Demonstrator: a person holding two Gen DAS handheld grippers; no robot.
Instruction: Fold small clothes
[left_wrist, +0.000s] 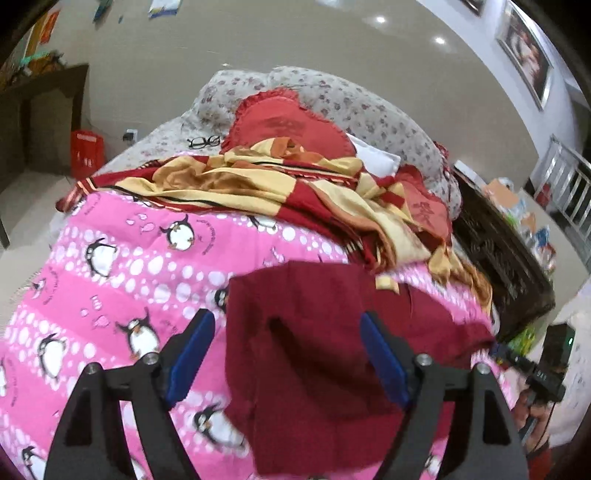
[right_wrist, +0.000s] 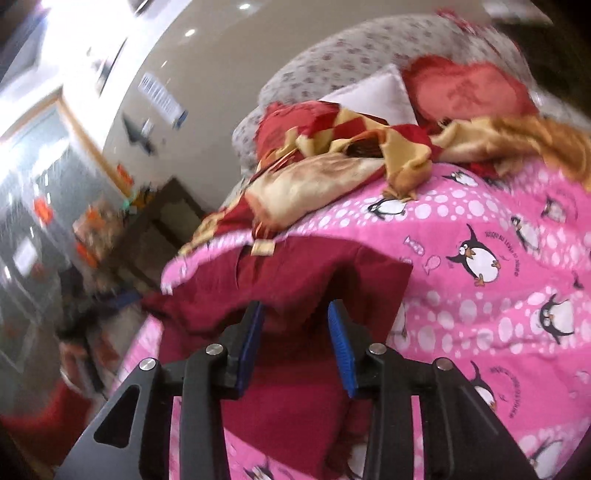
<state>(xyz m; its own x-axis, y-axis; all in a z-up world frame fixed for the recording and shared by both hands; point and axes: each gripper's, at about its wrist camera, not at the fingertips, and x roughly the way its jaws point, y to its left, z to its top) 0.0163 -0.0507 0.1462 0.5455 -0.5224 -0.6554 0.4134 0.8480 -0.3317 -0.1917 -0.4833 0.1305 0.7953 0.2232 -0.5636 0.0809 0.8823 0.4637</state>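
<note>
Garment (left_wrist: 314, 350) was a dark red piece lying on the pink penguin quilt (left_wrist: 122, 280), lower centre of the left view, partly doubled over, with one layer sitting on another and a raised fold line running down its middle. Left gripper (left_wrist: 288, 354) hovered over it with fingers wide, blue pads (left_wrist: 192, 354) straddling the folded part, nothing between them; likely spread that far to bracket the cloth width before a pinch or a press. Right gripper (right_wrist: 295, 343) sat at lower centre of its view with fingers narrower but apart; red cloth filled the gap and a flap rose just ahead of the tips. Can't tell if the pads were touching fabric or only above it, since the frame was motion-blurred. Judged the grippers to be at opposite sides of the same garment, which fits squaring up a fold rather than carrying. Quilt gave a flat, soft work surface; cloth would sag and slip if lifted by one edge. Crumpled red-and-gold blanket (left_wrist: 280, 192) lay in the upper middle of the left view, with one tassel reaching the garment's top edge, a snag risk if that edge was pulled. Glasses (left_wrist: 205, 142) sat farther up near the heart cushion (left_wrist: 291, 125), well apart from the work.
</note>
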